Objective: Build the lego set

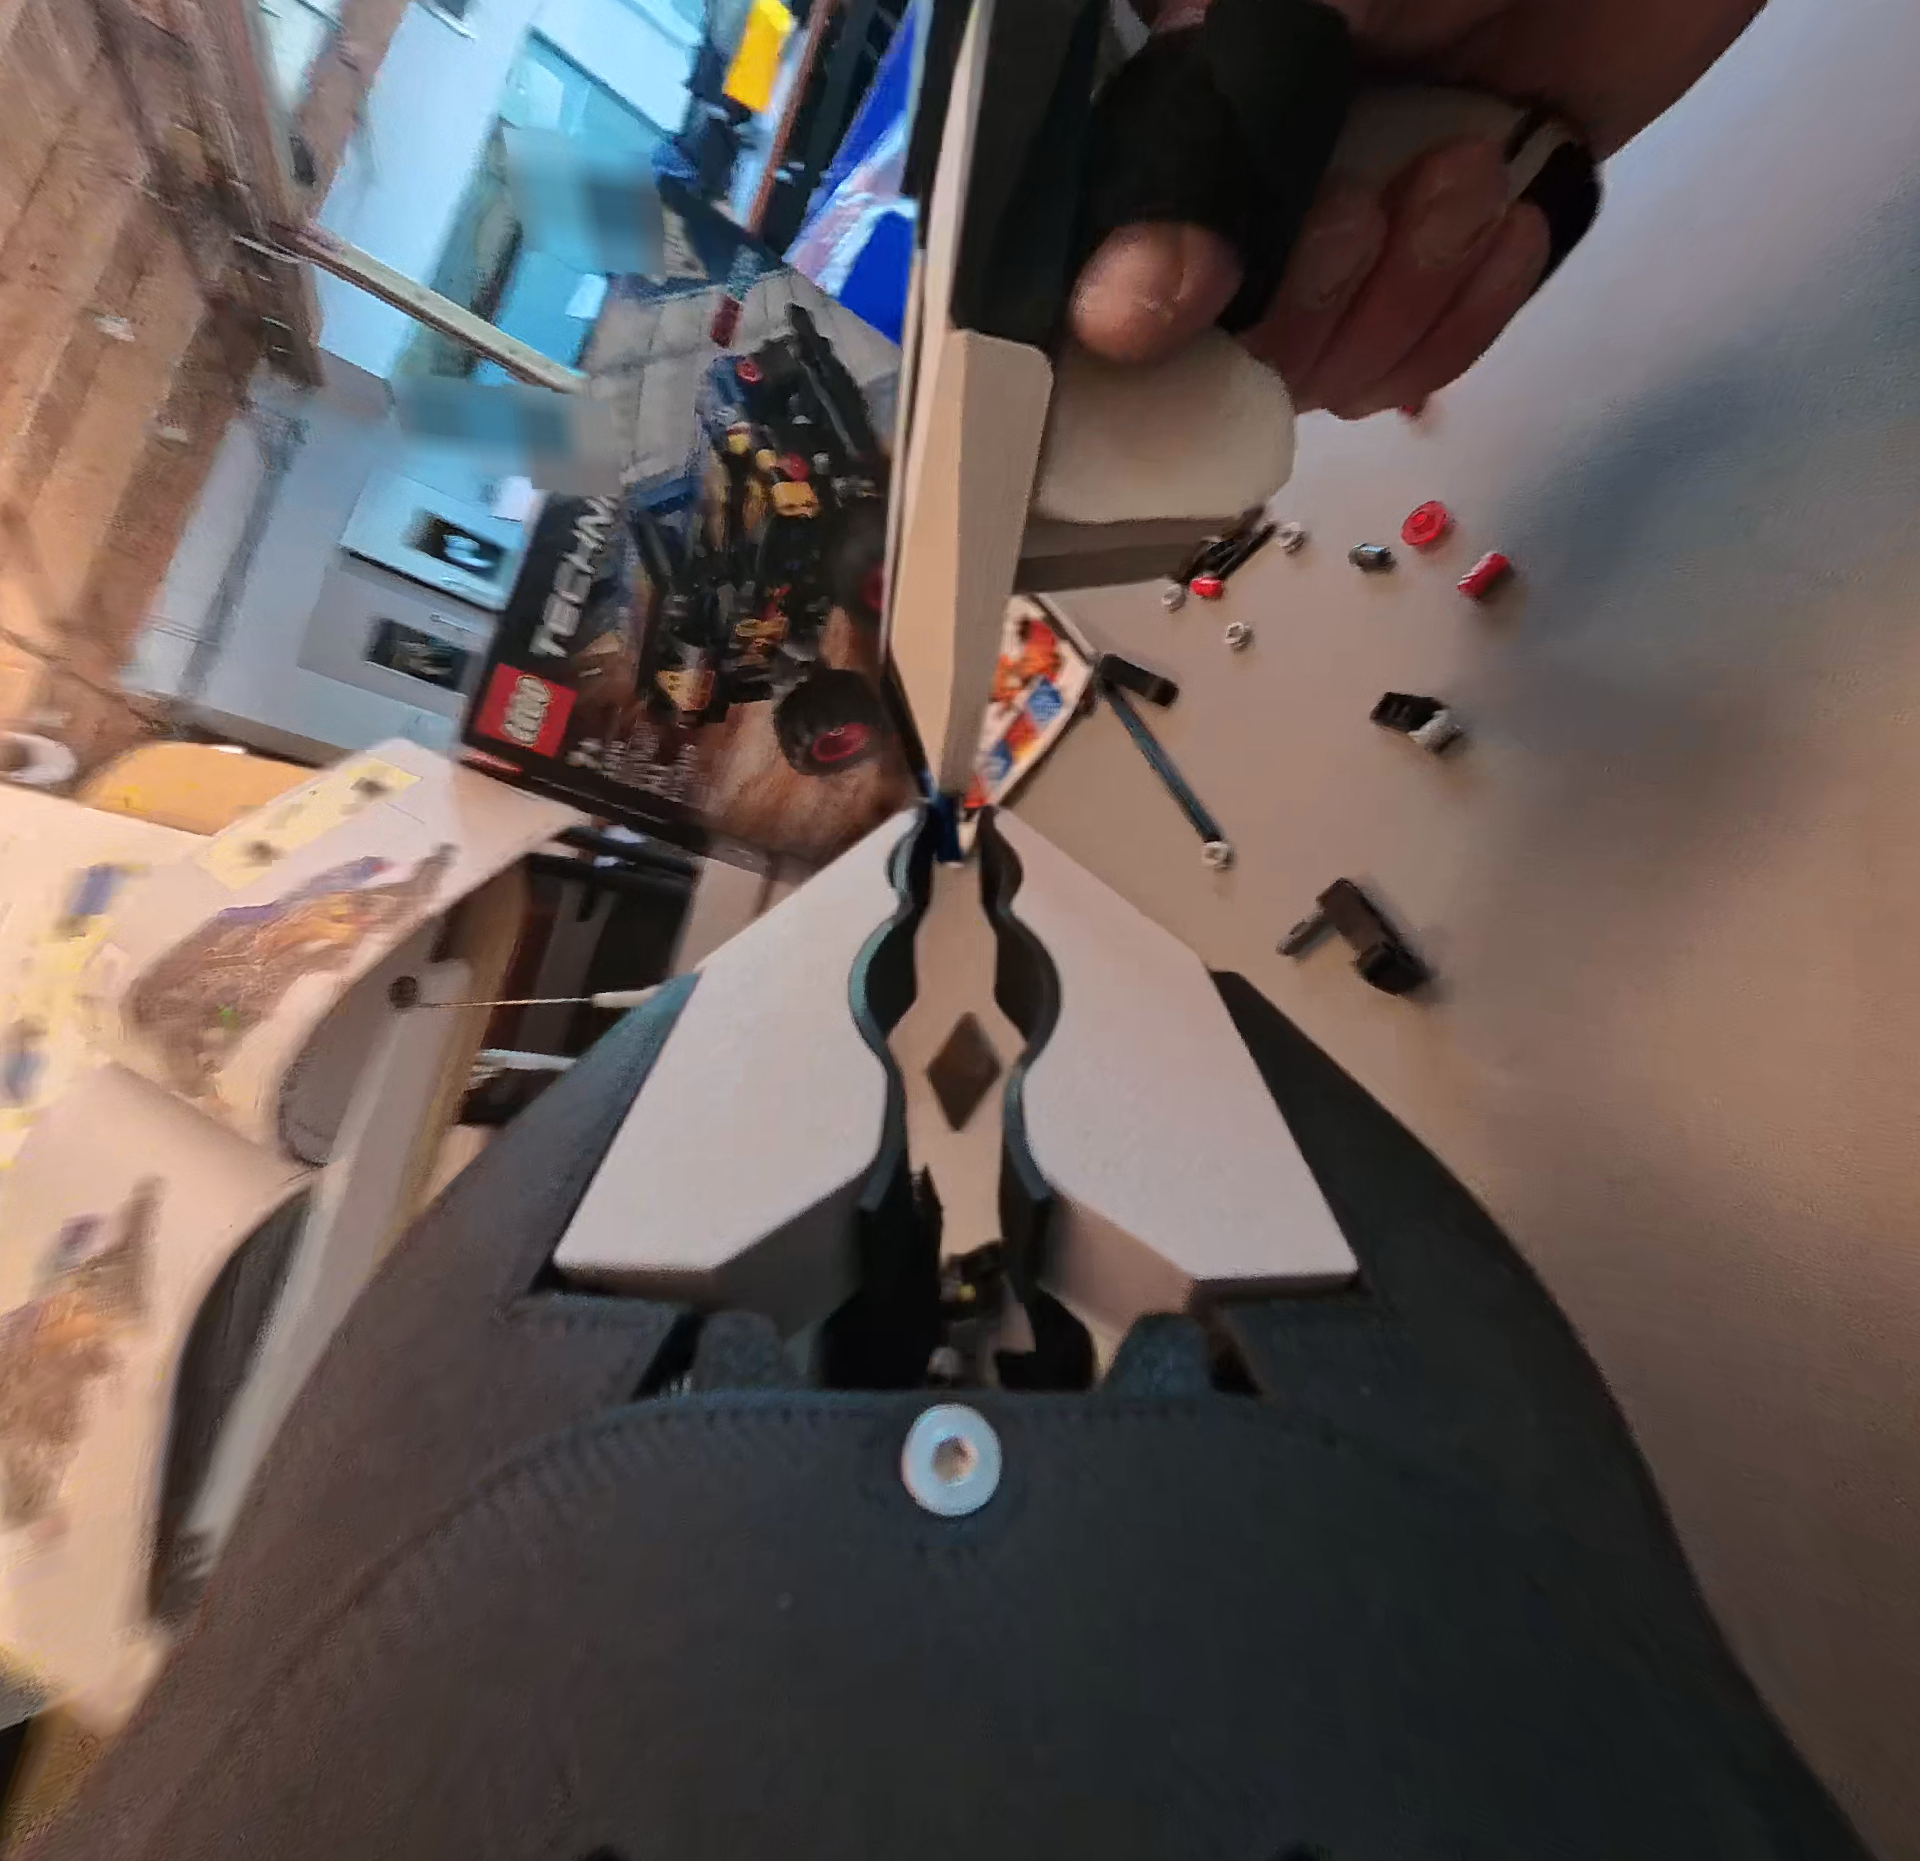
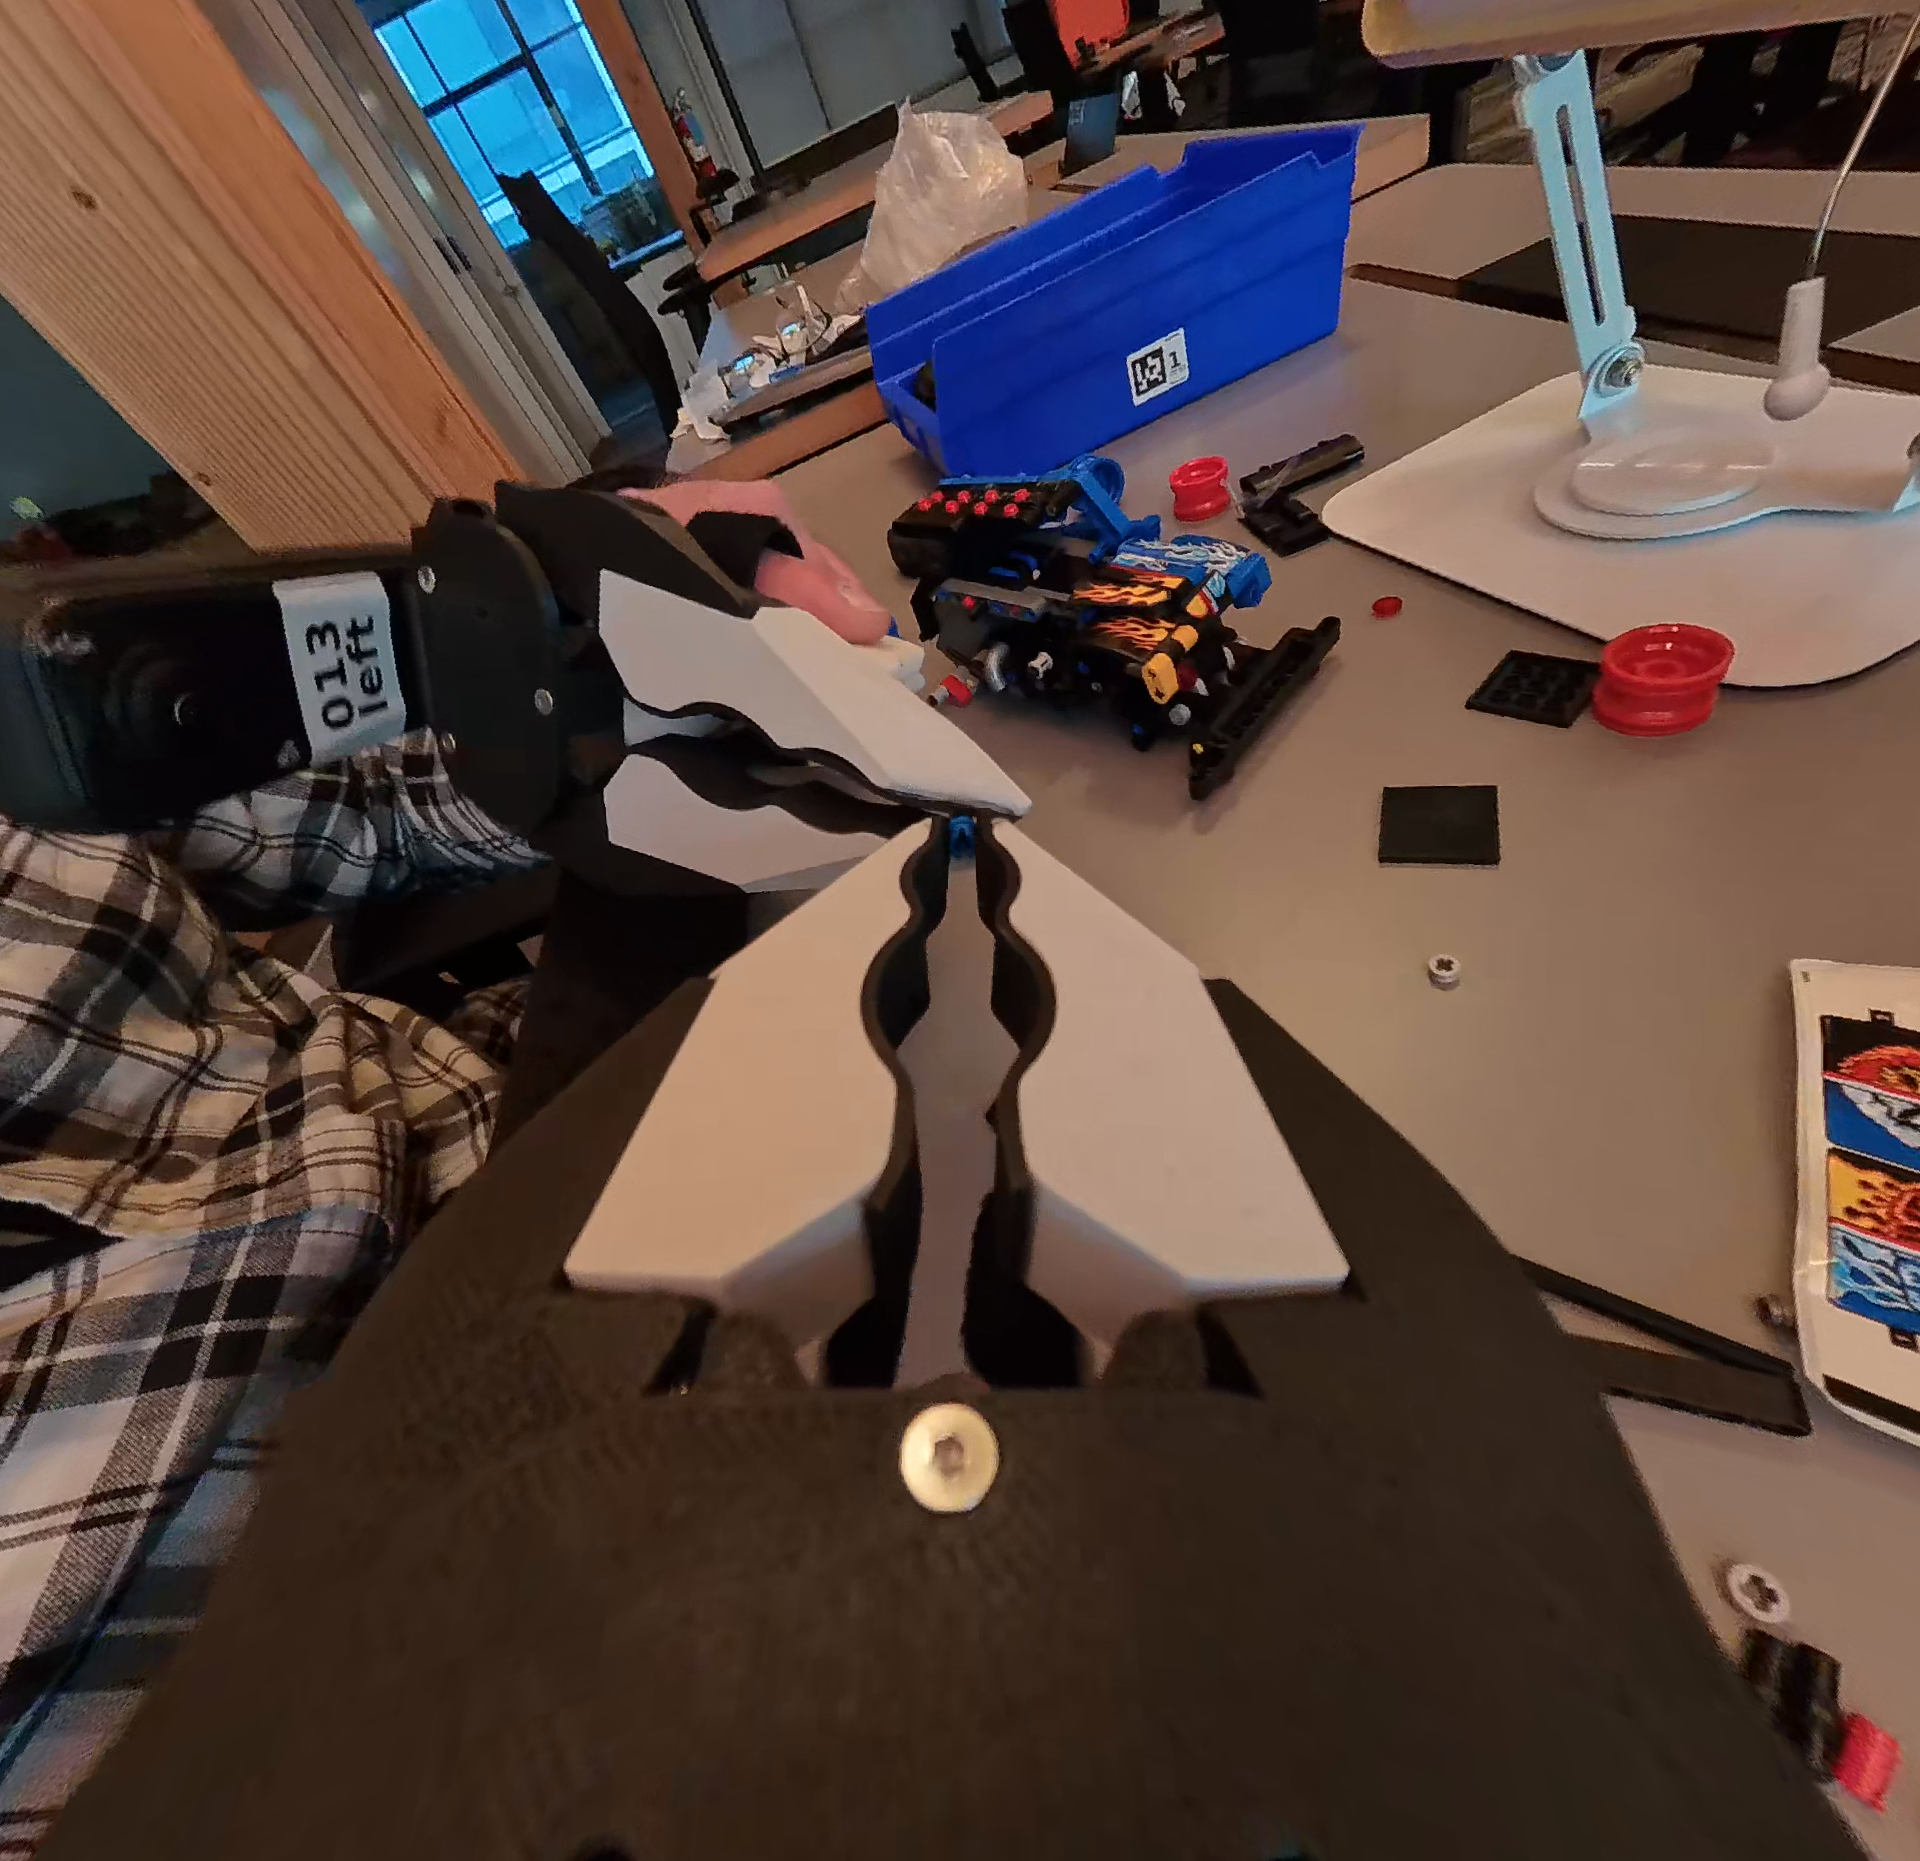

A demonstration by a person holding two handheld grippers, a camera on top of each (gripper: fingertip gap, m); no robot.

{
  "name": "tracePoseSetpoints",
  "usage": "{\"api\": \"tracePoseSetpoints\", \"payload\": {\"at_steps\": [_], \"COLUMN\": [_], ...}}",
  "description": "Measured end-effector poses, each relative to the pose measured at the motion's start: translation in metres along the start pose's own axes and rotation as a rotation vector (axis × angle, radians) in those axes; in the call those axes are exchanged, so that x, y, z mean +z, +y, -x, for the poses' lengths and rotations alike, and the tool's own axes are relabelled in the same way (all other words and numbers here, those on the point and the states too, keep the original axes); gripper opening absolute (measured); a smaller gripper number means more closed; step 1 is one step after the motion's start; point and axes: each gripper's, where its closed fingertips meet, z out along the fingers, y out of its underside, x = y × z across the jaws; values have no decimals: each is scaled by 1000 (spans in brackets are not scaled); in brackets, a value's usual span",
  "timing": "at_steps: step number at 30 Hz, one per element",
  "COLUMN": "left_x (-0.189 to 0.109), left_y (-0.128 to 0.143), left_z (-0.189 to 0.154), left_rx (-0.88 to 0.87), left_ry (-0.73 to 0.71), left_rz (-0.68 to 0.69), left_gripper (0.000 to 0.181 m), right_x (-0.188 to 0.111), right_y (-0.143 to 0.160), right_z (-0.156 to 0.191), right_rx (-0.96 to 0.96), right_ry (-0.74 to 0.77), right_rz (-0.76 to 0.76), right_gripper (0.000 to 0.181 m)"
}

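Now we pinch a small blue pin in our right gripper; our left gripper, jaws narrow beside the pin, could knock it loose onto the table.

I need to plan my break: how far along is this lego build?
Partly done: the car body stands assembled on the table, wheel-less. In hand: both tongs, right and left, pinch a small blue piece. Left: red wheels, black plates and small pins lie loose.
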Motion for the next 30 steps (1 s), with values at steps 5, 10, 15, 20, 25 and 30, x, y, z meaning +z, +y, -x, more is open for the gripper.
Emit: {"api": "tracePoseSetpoints", "payload": {"at_steps": [5,10,15,20,25,30], "left_x": [-3,1,7,9,15,19], "left_y": [22,36,40,39,30,17], "left_z": [-59,-90,-99,-97,-83,-58], "left_rx": [-218,-147,-117,-139,-247,-418], "left_ry": [475,625,667,653,588,497], "left_rz": [41,95,115,98,55,-28], "left_gripper": [22,24,11,10,10,10], "right_x": [-12,-29,-29,-29,-34,-40], "right_y": [8,19,27,28,22,12], "right_z": [-12,-22,-23,-23,-25,-25], "right_rx": [8,29,18,7,-2,-63], "right_ry": [62,110,120,117,129,163], "right_rz": [10,10,42,50,15,-29], "right_gripper": [3,3,3,3,3,3]}}
